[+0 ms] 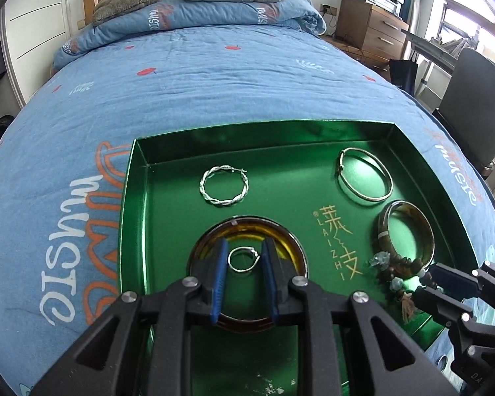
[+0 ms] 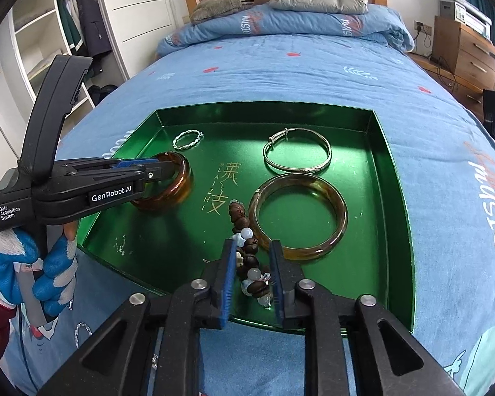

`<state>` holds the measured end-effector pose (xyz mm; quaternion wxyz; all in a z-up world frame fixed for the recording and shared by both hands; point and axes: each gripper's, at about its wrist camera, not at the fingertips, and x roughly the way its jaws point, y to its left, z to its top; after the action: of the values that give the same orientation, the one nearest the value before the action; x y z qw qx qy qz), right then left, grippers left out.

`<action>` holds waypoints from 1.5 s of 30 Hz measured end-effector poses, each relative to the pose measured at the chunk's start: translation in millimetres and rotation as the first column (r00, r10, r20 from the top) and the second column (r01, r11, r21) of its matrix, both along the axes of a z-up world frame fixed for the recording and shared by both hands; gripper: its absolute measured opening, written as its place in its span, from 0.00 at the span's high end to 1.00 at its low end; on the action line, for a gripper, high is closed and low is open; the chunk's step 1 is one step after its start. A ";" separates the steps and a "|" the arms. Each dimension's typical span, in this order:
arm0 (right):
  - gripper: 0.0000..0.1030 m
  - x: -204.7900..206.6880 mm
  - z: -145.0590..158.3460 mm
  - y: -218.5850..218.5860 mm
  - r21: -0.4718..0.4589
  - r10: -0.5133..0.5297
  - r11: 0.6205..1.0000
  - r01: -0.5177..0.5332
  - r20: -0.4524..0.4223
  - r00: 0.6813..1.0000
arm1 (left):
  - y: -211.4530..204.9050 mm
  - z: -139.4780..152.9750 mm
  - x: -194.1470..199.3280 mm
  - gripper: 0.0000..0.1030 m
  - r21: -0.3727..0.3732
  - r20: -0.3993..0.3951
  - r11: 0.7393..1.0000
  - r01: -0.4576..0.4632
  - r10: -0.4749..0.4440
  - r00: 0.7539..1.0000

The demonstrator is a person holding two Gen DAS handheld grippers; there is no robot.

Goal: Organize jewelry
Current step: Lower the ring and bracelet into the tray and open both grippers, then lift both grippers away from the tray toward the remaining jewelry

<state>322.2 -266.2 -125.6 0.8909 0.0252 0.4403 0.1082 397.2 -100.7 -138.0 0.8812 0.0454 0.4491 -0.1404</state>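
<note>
I am holding my right gripper point(image 2: 251, 272) spread around the brown-and-pale beaded bracelet point(image 2: 252, 264) lying in the shiny green tray point(image 2: 392, 198); it is limp and needs pinching mid-strand. My left gripper point(image 1: 244, 260) is standing apart around a small silver ring point(image 1: 242, 259) inside the stiff, slippery amber bangle point(image 1: 247, 231).

The left gripper point(image 1: 244, 260) stands with its blue pads apart around a small silver ring point(image 1: 243, 259) lying inside an amber bangle point(image 1: 247, 272) on the green tray point(image 1: 300, 138). At eleven o'clock lies a twisted silver hoop point(image 1: 223, 185); at one o'clock a plain silver bangle point(image 1: 364, 175); at three o'clock a brown bangle point(image 1: 406, 231), a beaded bracelet point(image 1: 397, 274) and the right gripper point(image 1: 427, 280)
</note>
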 end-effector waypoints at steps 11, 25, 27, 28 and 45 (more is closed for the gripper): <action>0.54 -17.0 27.2 -12.3 -0.007 -0.059 0.998 0.060 0.032 0.998 | 4.4 32.0 -12.4 0.66 -0.009 0.038 1.000 -0.015 0.016 0.999; 0.46 -66.2 93.2 -18.9 0.018 -0.136 0.991 0.135 0.152 0.979 | 14.3 111.5 -69.1 0.56 -0.037 0.136 0.999 -0.025 0.030 0.990; 0.46 -75.1 102.9 -19.1 0.029 -0.143 0.990 0.140 0.170 0.975 | 16.9 121.7 -79.4 0.55 -0.041 0.149 0.999 -0.026 0.032 0.988; 0.46 -79.1 107.1 -18.9 0.032 -0.146 0.989 0.142 0.179 0.973 | 18.3 126.4 -84.9 0.55 -0.043 0.154 0.999 -0.028 0.034 0.987; 0.45 -169.4 165.6 -23.9 0.059 -0.176 0.984 0.166 0.299 0.938 | 53.4 171.5 -188.1 0.55 -0.058 0.222 0.996 -0.064 0.076 0.972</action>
<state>152.8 -290.1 40.1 0.9533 0.0612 0.2929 0.0402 209.0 -47.3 33.4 0.9315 0.0228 0.3444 -0.1145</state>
